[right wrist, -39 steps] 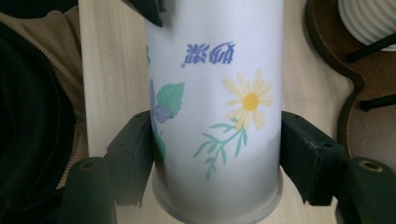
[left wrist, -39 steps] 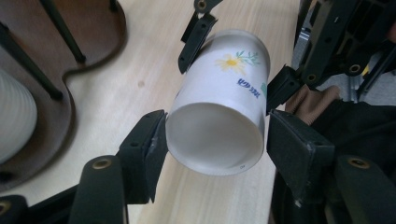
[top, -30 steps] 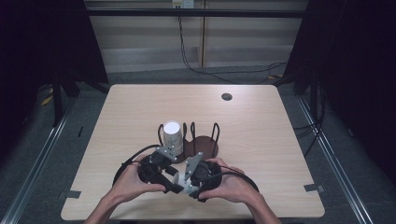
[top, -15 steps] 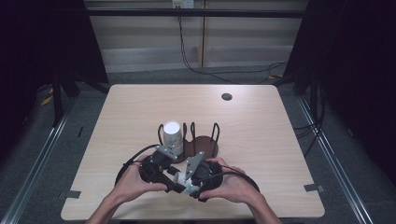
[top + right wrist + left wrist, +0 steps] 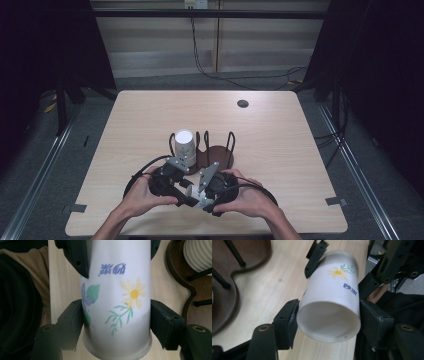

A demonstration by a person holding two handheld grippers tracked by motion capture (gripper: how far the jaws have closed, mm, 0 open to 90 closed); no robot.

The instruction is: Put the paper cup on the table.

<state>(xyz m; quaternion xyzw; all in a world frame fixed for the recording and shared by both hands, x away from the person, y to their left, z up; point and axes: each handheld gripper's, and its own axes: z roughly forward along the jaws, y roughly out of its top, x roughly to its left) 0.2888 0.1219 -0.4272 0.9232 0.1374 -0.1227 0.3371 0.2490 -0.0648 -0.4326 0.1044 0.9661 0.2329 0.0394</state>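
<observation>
The table (image 5: 150, 120) was pale wood with rounded corners, standing on grey floor (image 5: 45, 165) with dark curtains at both sides and a light panelled wall behind. A small dark round hole (image 5: 243, 104) sat near its far edge, and bits of tape (image 5: 78, 208) marked the floor by the near corners. Cables (image 5: 210, 70) ran down the back wall and across the floor.

Near the middle of the table stood a dark brown wooden holder (image 5: 217, 156) with black wire loops, and a white ribbed cup (image 5: 183, 144) stood upright in its left part.

Just in front of the holder, close to the near edge, both hands met. The left gripper (image 5: 325, 312) had just been closing and pressed both sides of a paper cup (image 5: 330, 300) near its open rim; the cup lay on its side, printed with a yellow flower. The right gripper (image 5: 116, 315) was clamped on the same cup nearer its base. The holder lay just beyond the cup, not touching it.
</observation>
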